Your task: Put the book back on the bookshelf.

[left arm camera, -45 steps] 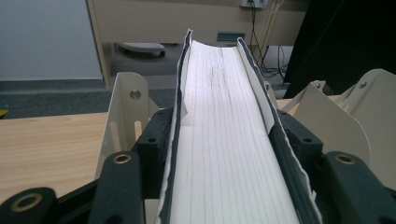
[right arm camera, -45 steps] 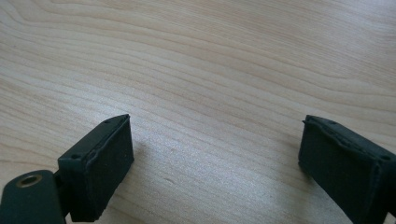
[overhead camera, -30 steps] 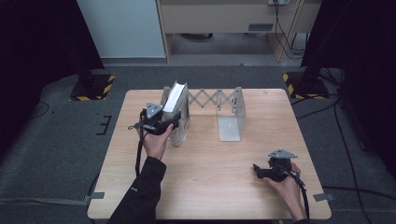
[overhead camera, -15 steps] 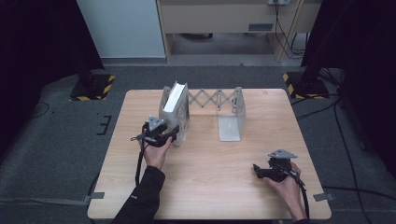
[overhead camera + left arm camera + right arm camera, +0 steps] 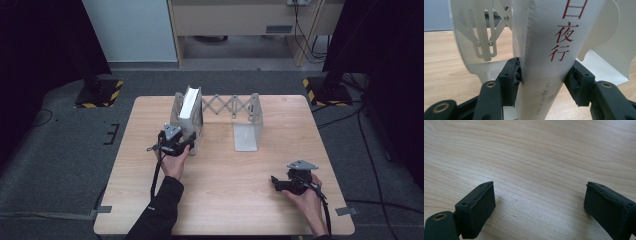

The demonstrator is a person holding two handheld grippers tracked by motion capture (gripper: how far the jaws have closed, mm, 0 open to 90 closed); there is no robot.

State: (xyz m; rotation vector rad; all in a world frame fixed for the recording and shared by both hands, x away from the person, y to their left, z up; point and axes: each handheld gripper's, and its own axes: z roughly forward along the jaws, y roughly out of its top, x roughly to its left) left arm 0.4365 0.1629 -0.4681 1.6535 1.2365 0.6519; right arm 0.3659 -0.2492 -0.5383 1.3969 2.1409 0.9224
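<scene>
Left gripper [image 5: 544, 80] clamps book [image 5: 549, 50]; rack plates [image 5: 474, 37] flank it.

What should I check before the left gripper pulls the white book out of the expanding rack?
1. Grip: left gripper has just closed, both pads against the white book near its lower spine: ok.
2. Book posture: stands upright in the rack's left end: ok.
3. Rack stability: expanding rack is light and nothing holds it down; it may drag along: not ok.
4. Right gripper: open, low over bare table, well away from the rack: ok.
5. Pull path: table in front of the book looks bare: ok.
6. Grip firmness against slipping: cannot tell.
</scene>
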